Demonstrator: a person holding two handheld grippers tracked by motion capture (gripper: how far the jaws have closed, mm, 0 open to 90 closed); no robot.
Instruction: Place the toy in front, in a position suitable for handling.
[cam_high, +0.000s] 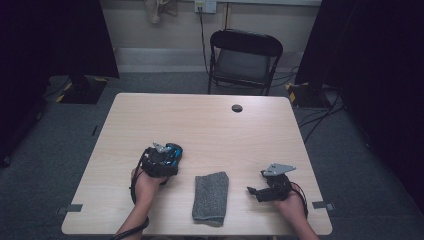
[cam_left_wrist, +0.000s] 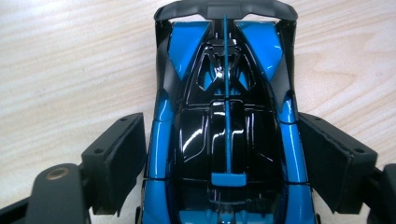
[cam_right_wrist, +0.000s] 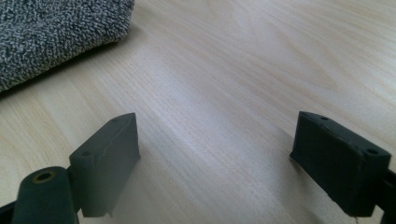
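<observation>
— What did we have between the jaws on the left?

— A toy car (cam_left_wrist: 226, 135), a low racing model with a glossy blue body, a black cockpit section and a thin blue fin running down its middle. A dark grey wing (cam_left_wrist: 225, 9) crossed its far end.

— How did it sit?

— We saw it upright on the pale wooden table (cam_high: 210, 125), lengthwise between the jaws, a pad close beside each flank. We couldn't tell whether the pads touched it.

— And from above?

— We found the car (cam_high: 172, 151) on the table's left half, near the front edge.
</observation>
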